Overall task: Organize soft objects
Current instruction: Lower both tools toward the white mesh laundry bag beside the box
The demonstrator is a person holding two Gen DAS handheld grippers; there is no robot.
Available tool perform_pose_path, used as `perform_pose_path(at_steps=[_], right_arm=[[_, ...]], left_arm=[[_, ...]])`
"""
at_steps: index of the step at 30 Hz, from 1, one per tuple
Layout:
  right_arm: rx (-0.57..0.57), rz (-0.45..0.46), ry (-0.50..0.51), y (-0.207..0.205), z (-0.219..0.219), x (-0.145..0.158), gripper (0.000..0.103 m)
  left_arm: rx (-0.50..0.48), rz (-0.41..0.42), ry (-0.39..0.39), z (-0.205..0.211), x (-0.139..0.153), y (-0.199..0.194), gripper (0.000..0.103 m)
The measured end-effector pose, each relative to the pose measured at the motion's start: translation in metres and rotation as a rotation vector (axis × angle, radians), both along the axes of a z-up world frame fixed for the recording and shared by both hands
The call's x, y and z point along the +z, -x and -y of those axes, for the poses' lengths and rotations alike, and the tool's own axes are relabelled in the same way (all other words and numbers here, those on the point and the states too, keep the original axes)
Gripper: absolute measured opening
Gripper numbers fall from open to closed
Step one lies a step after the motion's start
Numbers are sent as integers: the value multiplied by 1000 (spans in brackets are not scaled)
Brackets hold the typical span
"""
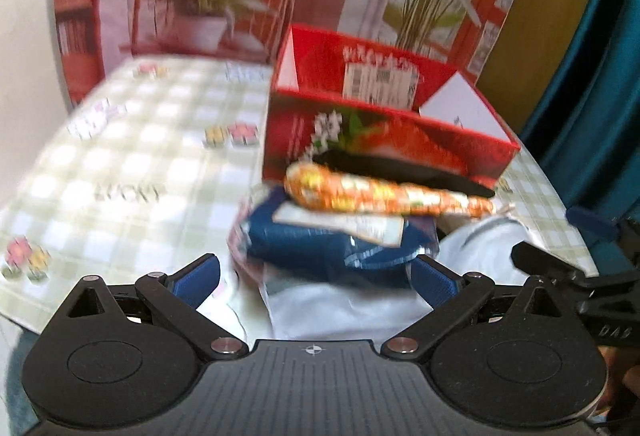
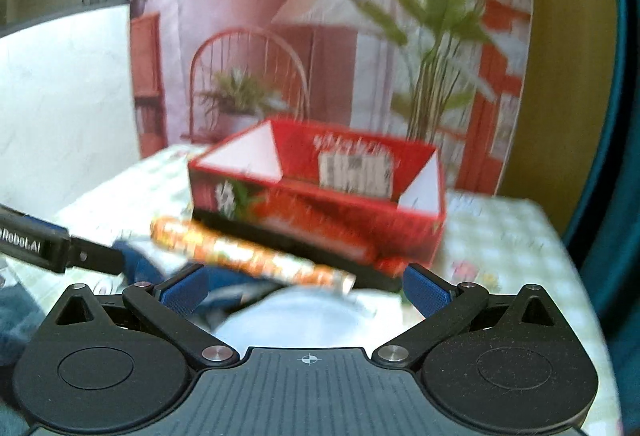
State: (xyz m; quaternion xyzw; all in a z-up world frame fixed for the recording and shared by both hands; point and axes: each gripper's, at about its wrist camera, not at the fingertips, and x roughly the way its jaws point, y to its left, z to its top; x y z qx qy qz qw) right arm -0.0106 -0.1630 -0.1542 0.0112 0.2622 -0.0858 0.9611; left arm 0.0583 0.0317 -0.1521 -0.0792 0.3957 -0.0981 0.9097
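The long orange patterned soft packet [image 1: 384,195] lies on top of a dark blue plastic pouch [image 1: 332,248], its long axis running left to right, just in front of the open red cardboard box [image 1: 384,139] on the green checked tabletop [image 1: 132,139]. Both the left tool [image 1: 316,274] and the right tool [image 2: 304,288] stand wide open, holding nothing. White cloth [image 1: 352,312] lies nearest.

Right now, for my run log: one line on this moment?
left tool open | right tool open | packets piled before red box | box looks empty
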Motion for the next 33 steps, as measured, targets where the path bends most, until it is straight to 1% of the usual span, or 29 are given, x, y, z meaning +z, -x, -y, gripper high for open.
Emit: perform_pose_path(at_steps=[2,4,7,8,10,12,13,14,15,17,19,21,24,28,31,33], right_arm=[[2,-26,-15,-1,2,-8,102],[1,-54,-33,-3,3,-13,102],[7,-77,-47,-7,6,-18,102],[8,-83,-48,-7,6,-20,102],[10,-99,-51,-9,7,-25,97],[8,-119,-59,-12,8,-31,95],[8,-128,-64,-13,8,-32,93],[10,-137,-70,-14,9,-35,93],[12,-145,-74,-15,9,-37,92],[15,-152,-78,-18,10,-41,92],[19,-161,-90,-20,11,-44,88],[26,-171,-101,-21,12,-48,86],[23,-170,-117,-21,14,-49,85],[28,-173,-132,-21,15,-50,81],[39,-181,-143,-22,15,-51,77],[41,-185,-157,-22,16,-53,74]], left_arm=[[-33,-61,53,1,-12,-3,96],[-63,-118,64,5,-26,-9,90],[-75,-182,78,9,-44,-18,89],[-78,-196,97,11,-47,-19,89],[-78,-219,108,10,-56,-21,89],[-76,-243,111,9,-65,-25,89],[-76,-253,122,9,-63,-26,88],[-78,-260,116,5,-67,-29,88],[-93,-250,122,5,-69,-30,88],[-127,-235,125,10,-71,-36,88],[-147,-238,131,16,-73,-40,88],[-163,-237,126,20,-75,-41,88],[-171,-230,122,20,-77,-44,84],[-177,-232,149,17,-81,-45,80],[-185,-240,146,16,-85,-43,80],[-189,-259,161,16,-89,-45,82]])
